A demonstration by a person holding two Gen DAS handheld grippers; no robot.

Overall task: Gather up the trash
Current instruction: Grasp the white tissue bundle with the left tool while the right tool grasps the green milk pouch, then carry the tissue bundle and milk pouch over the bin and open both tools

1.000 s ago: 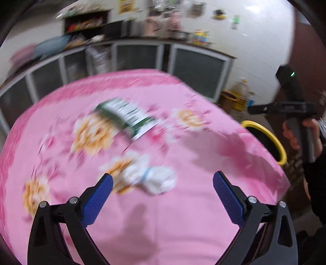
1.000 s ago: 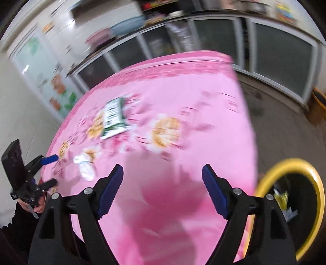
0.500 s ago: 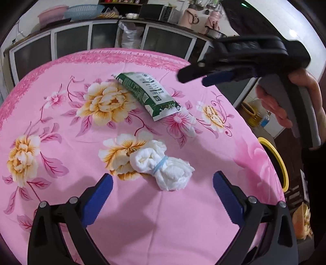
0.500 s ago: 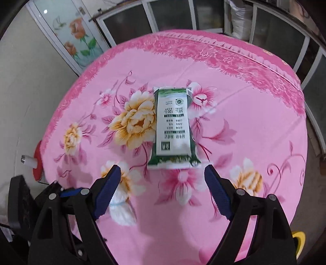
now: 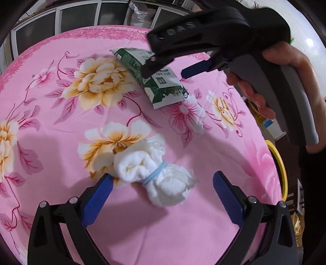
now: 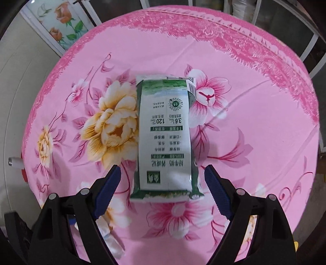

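A white wad of tissue tied with a blue rubber band (image 5: 154, 175) lies on the pink flowered tablecloth (image 5: 61, 102). My left gripper (image 5: 162, 195) is open, its blue pads either side of the wad's near end, just above the cloth. A green and white milk pouch (image 6: 165, 140) lies flat further in; it also shows in the left wrist view (image 5: 156, 81). My right gripper (image 6: 163, 189) is open, low over the pouch's near end, which sits between the pads. The right gripper body (image 5: 214, 34) hangs over the pouch in the left wrist view.
A bin with a yellow rim (image 5: 280, 169) stands on the floor past the table's right edge. Glass-fronted cabinets (image 5: 77, 14) line the back wall. A door with painted roses (image 6: 61, 24) is beyond the table's far left. The wad's edge (image 6: 111, 238) shows under my right gripper's left arm.
Both grippers have moved in and dropped lower. The left one has closed in on the tissue wad, the right one on the milk pouch. Both stay open.
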